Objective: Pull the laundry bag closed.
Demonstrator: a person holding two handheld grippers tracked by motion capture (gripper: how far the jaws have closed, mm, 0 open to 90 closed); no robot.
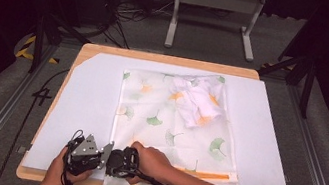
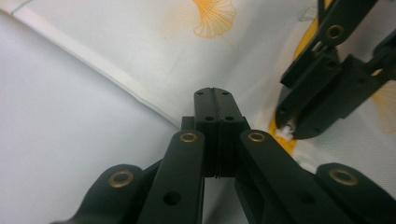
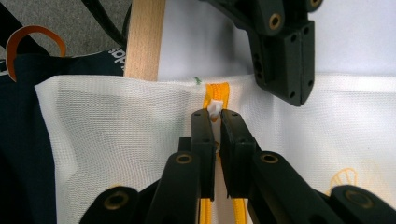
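A mesh bag lies on the white sheet, its near end overhanging the table's front edge. The right gripper pinches the white zipper pull; the left gripper is clenched empty at the bag's left edge. Bare sheet lies to the left.

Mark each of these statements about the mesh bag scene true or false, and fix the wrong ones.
1. The right claw is pinching the white zipper pull of the orange zipper. True.
2. The left claw is wide open. False: its jaws are pressed together at the edge of the mesh bag.
3. A bundled white garment lies inside the bag near its far end. True.
4. The bag is printed with blue stripes. False: it carries green and orange ginkgo leaves.
5. The bag lies on a white sheet over a wooden table. True.
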